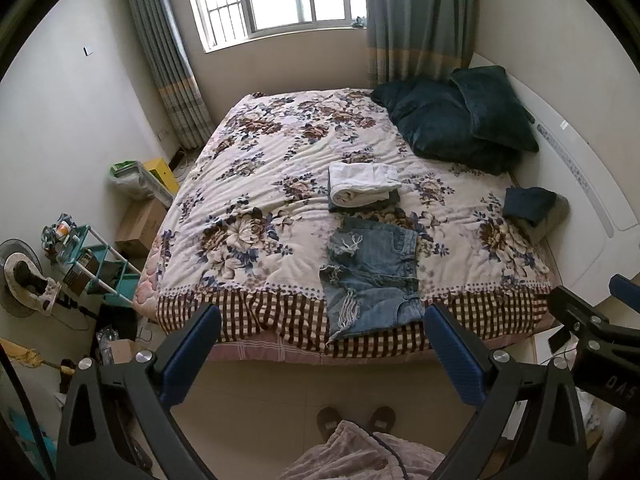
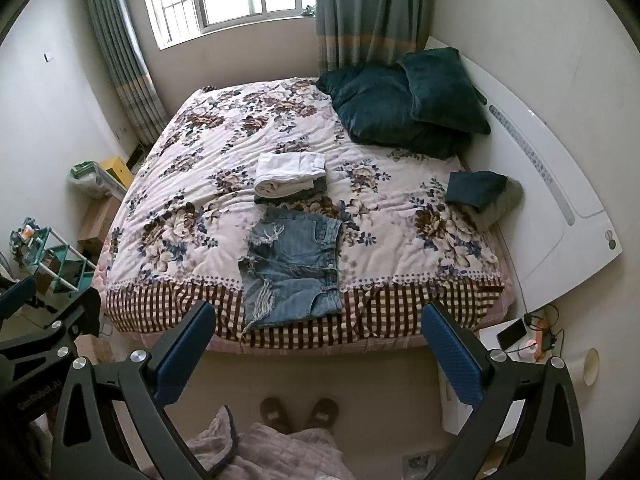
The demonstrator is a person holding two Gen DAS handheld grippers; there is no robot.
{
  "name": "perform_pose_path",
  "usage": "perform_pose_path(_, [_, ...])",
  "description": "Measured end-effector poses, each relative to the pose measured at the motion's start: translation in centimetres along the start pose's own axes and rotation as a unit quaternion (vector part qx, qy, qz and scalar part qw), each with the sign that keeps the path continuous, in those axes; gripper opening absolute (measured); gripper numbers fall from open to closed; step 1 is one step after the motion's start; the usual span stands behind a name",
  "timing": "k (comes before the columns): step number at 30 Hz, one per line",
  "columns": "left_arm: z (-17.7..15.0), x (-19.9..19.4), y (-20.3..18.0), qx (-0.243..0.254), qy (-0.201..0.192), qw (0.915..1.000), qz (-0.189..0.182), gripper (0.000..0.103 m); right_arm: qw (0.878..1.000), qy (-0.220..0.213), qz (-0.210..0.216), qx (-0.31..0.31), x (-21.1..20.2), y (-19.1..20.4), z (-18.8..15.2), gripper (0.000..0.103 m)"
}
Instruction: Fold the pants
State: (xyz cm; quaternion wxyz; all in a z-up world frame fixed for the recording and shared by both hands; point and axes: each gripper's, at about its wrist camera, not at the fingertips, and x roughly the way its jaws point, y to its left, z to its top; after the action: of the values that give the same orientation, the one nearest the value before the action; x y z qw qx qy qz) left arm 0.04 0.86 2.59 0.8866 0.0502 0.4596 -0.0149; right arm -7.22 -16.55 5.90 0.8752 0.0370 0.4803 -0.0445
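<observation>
Frayed blue denim shorts lie flat at the near edge of the bed, waistband to the right; they show in the right wrist view too. Behind them sits a folded stack with white pants on top. My left gripper is open and empty, held back from the bed above the floor. My right gripper is open and empty, likewise short of the bed edge. Each gripper's body shows at the edge of the other's view.
The bed has a floral quilt with a checked border. Dark teal pillows lie at the headboard side, and a folded dark cloth at the right edge. A teal rack and boxes stand left. A nightstand with a phone stands right.
</observation>
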Motion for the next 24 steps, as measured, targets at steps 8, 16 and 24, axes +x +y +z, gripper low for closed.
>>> perform_pose_path(8, [-0.05,-0.27,0.26,-0.001,-0.001,1.0,0.0,0.103,1.0,-0.001,0.0,0.001,-0.01,0.04,-0.16,0.103])
perform_pose_path(16, [-0.14,-0.31,0.26,-0.001,-0.002,1.0,0.0,0.103,1.0,-0.002,0.0,0.002,0.0,0.04,-0.29,0.103])
perform_pose_path(24, [-0.22,-0.45,0.27,-0.002,-0.004,1.0,0.001,0.103,1.0,-0.003,0.001,0.001,-0.07,-0.01,-0.36,0.103])
